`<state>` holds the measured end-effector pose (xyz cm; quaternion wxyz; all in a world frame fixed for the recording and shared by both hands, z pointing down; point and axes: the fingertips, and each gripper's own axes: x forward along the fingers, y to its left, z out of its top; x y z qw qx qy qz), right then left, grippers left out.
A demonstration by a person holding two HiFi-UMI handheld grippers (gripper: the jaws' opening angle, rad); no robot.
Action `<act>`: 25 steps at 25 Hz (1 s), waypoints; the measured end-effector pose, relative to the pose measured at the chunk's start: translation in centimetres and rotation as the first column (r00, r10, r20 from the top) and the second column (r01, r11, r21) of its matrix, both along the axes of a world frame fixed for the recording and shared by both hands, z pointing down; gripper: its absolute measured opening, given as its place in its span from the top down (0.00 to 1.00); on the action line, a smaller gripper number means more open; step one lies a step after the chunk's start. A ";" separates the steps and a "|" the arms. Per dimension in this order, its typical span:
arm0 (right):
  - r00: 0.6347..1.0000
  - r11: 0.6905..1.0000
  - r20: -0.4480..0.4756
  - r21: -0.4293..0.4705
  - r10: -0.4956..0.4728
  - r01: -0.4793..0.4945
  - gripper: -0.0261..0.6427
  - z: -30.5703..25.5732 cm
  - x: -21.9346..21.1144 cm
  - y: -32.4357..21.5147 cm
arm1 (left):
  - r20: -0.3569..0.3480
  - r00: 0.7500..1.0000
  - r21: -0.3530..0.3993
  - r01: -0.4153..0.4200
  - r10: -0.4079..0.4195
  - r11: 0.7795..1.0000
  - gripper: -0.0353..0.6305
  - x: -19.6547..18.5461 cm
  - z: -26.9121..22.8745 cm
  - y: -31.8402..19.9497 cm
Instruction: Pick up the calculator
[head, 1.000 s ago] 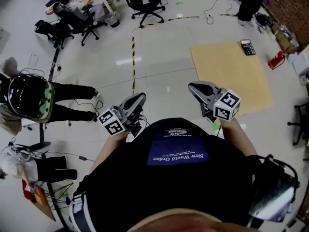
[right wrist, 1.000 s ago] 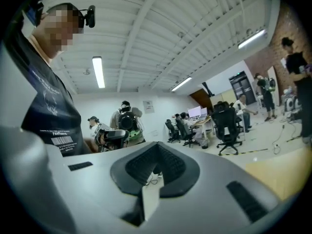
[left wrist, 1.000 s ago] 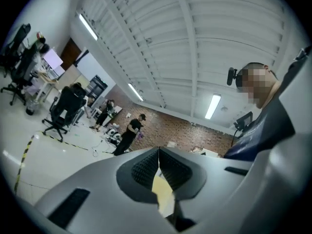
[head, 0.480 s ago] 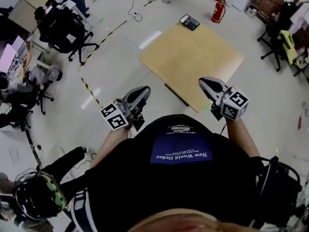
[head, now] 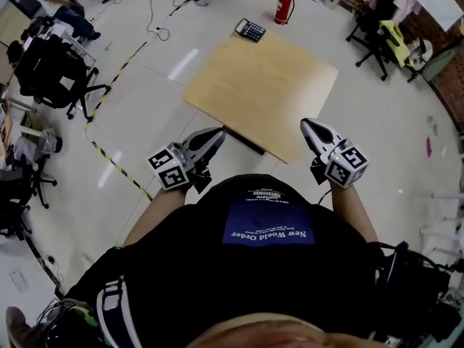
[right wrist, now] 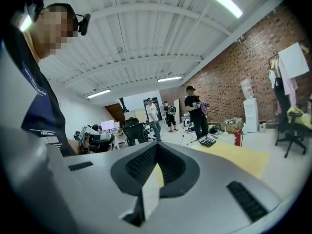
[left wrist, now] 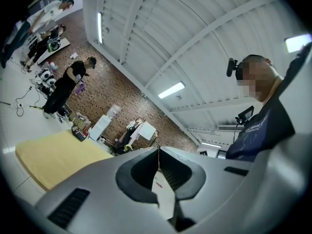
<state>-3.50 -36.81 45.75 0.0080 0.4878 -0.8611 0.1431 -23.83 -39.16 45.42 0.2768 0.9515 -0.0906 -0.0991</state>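
Calculator (head: 249, 30) flat at board (head: 261, 93) corner; long axis slanting down-right

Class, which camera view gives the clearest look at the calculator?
The head view: seen from above, the calculator lies face up at the far corner of the wooden board, keys visible. Both gripper views show it only small, dark and nearly edge-on across the board.

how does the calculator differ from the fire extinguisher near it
The calculator is dark and flat; the fire extinguisher is red and cylindrical. The calculator lies on the far corner of the wooden board; the fire extinguisher stands upright on the floor just beyond that corner. Both are at the board's far end, close together.
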 end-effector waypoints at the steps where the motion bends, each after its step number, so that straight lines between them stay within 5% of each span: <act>1: 1.000 1.000 -0.002 0.001 0.007 -0.007 0.98 -0.1 0.5 0.1 | -0.002 1.000 0.004 -0.004 0.004 1.000 0.94 0.5 -0.3 0.1; 18: 0.992 0.990 0.028 0.069 -0.123 0.121 0.98 -1.9 12.5 1.5 | -0.017 0.990 0.070 0.142 -0.141 0.987 0.94 12.1 -2.6 1.6; 25: 0.986 0.979 -0.031 0.117 -0.164 0.167 0.98 -4.0 16.2 -1.9 | 0.075 0.973 0.169 0.204 -0.219 0.964 0.94 15.0 -4.4 -2.6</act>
